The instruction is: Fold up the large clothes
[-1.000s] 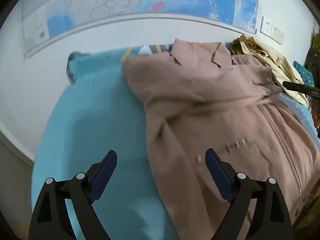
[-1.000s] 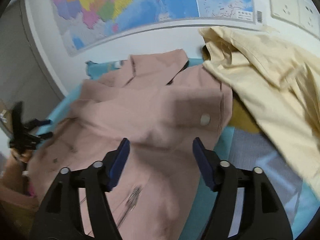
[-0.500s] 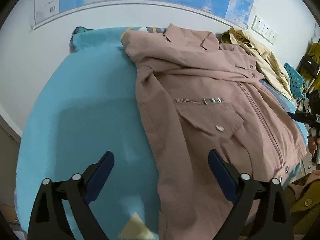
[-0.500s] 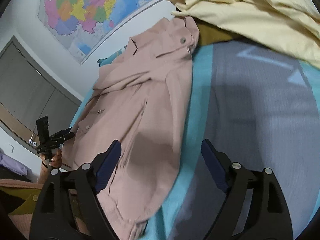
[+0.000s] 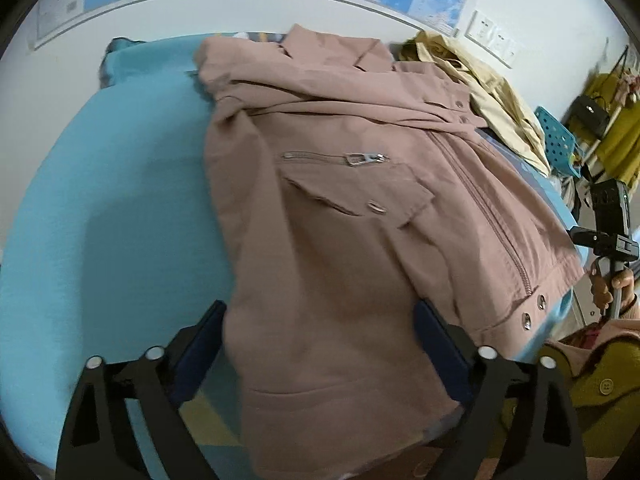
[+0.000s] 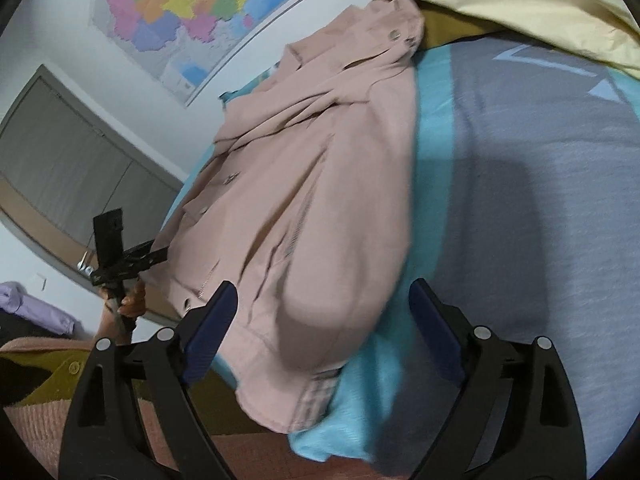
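Your two fisheye views were evenly lit by soft indoor light, without glare. Straight edges bowed and dark corners closed in at the rims. Your grippers cast broad soft shadows on the blue bedcover (image 5: 120, 208). Motion blur smeared the pink jacket (image 6: 320, 208) in your right view.

Dusty-pink zip jacket (image 5: 328, 216) — spread flat, front up

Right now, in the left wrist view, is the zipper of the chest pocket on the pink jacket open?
No, the chest pocket zipper on the pink jacket is closed, with its metal pull lying at the end.
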